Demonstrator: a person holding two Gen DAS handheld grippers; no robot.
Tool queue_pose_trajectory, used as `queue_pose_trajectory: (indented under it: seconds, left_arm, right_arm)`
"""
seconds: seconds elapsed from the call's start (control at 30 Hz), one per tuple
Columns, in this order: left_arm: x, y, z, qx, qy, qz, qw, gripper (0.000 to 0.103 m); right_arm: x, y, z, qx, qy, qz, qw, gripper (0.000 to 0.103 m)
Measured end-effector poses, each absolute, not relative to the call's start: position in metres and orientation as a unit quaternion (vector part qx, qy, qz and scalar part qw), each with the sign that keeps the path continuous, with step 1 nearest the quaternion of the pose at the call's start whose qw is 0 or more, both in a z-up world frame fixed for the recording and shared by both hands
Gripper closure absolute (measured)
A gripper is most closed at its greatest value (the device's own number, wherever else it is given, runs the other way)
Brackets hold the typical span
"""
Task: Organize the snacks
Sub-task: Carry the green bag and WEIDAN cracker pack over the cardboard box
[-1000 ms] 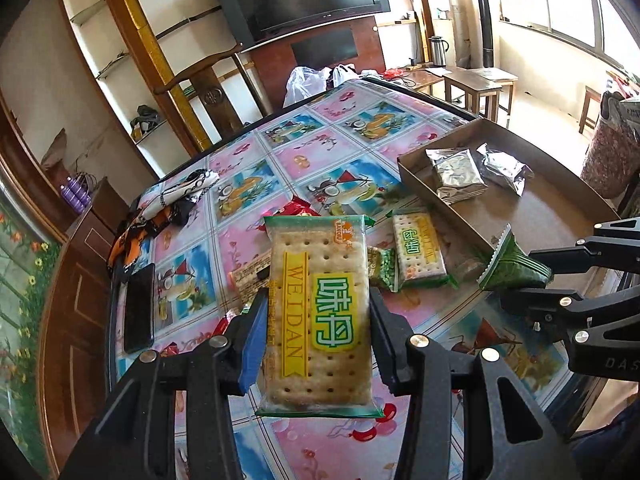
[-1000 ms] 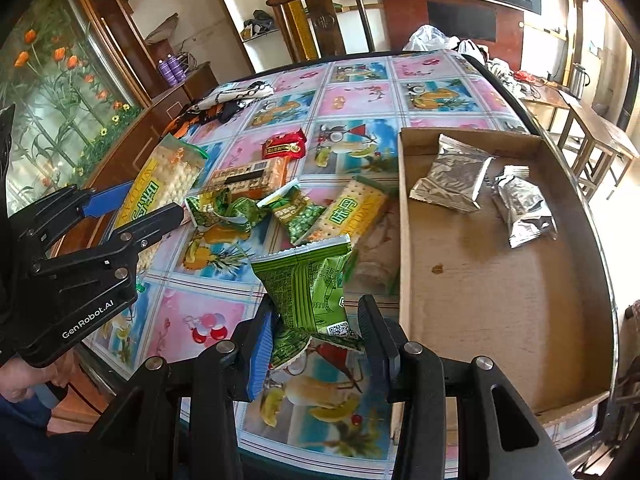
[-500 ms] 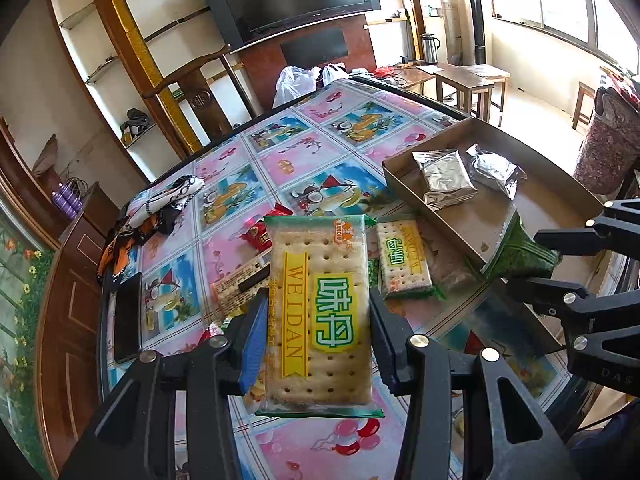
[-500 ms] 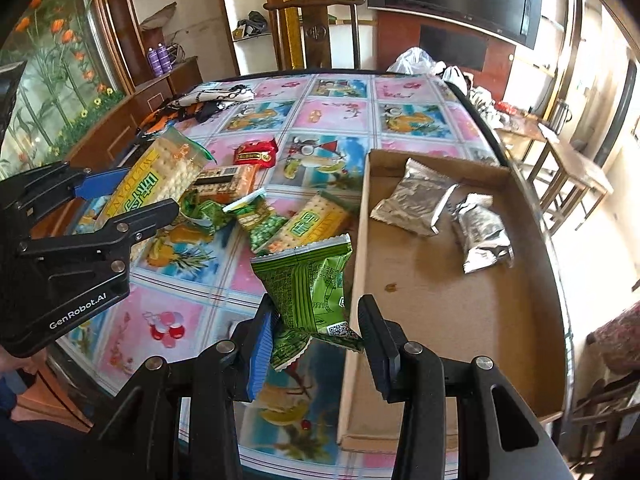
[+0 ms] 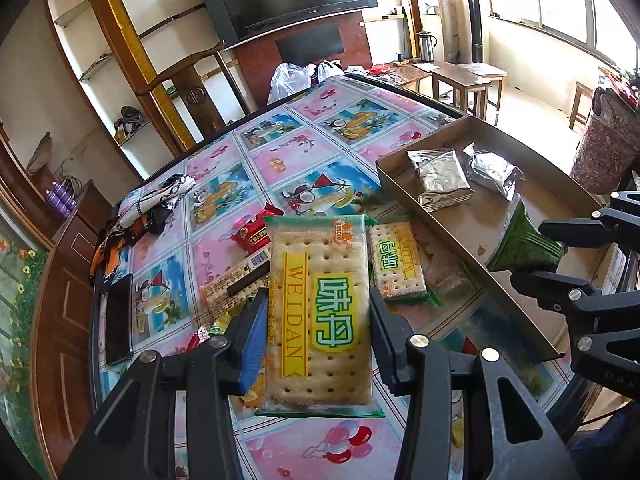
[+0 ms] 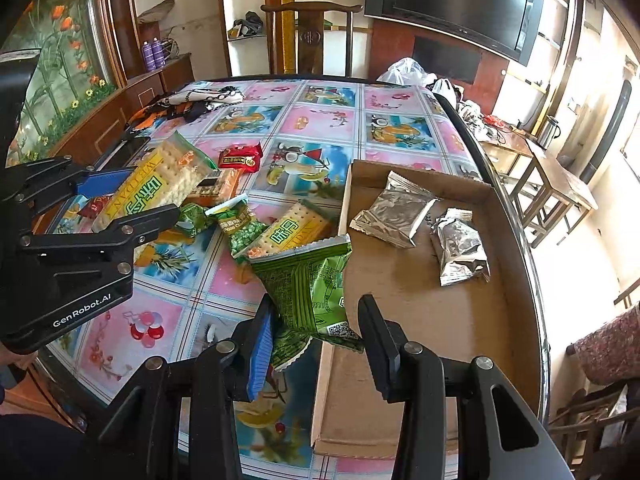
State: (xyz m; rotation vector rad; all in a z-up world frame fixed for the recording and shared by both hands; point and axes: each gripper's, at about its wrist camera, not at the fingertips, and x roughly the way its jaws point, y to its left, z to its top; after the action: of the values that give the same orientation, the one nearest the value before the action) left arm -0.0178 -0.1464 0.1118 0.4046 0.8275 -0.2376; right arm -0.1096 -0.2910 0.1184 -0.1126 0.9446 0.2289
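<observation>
My left gripper (image 5: 318, 332) is shut on a large WEIDAN cracker pack (image 5: 320, 312) and holds it above the table; it also shows in the right wrist view (image 6: 152, 192). My right gripper (image 6: 316, 336) is shut on a green snack bag (image 6: 312, 284), held over the left wall of the cardboard tray (image 6: 516, 280); the bag also shows in the left wrist view (image 5: 524, 244). Two silver packets (image 6: 394, 214) (image 6: 460, 248) lie in the tray. A smaller cracker pack (image 6: 292, 230), a green pea bag (image 6: 240, 228) and a red packet (image 6: 240, 158) lie on the table.
A black phone (image 5: 119, 320) lies near the table's left edge. A patterned cloth (image 5: 160, 200) lies at the far left of the table. A barcode-labelled pack (image 5: 236, 288) lies by the crackers. A wooden chair (image 6: 308, 12) stands behind the table.
Both grippers have risen and drawn back from the table with their packs. The right gripper has moved right, so the green bag now hangs over the tray's left wall.
</observation>
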Motion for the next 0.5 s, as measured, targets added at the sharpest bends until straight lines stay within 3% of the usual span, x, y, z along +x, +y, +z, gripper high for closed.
queue_pose_trajectory:
  seconds: [0.5]
  left_arm:
    - [-0.017, -0.165, 0.104, 0.193, 0.400, -0.128, 0.887, 0.058]
  right_arm:
    - [-0.112, -0.298, 0.116, -0.060, 0.456, 0.101, 0.882, 0.058]
